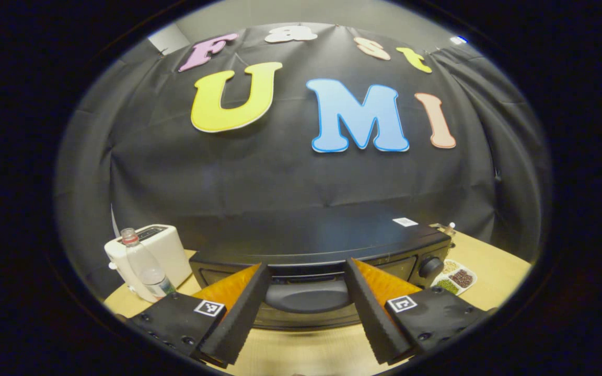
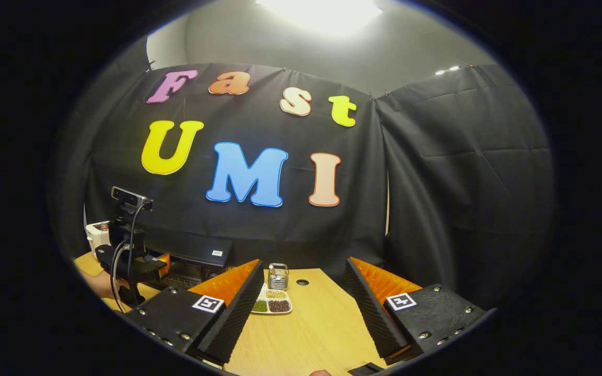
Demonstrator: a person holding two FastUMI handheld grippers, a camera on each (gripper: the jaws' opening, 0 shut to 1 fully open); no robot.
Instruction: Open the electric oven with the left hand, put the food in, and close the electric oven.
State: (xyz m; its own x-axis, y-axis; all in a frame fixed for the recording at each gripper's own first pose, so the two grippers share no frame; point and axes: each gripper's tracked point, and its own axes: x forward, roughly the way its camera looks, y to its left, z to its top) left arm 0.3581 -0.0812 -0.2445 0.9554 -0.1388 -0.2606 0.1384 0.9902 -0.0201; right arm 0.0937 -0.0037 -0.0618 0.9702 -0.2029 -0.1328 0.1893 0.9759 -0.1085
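Black and hard, the oven (image 1: pixel 322 250) sits on the counter (image 1: pixel 301 355), door closed. Its smooth handle (image 1: pixel 307 295) lies between the wide-open left claw (image 1: pixel 306 308): grab there, it may slip. The right claw (image 2: pixel 301 308) is open, holding nothing

The left gripper (image 1: pixel 306 308) is spread wide before the electric oven (image 1: pixel 322 256), its handle (image 1: pixel 309 296) between the fingers; a toaster (image 1: pixel 157 248) and bottle (image 1: pixel 144 263) stand left of the oven.
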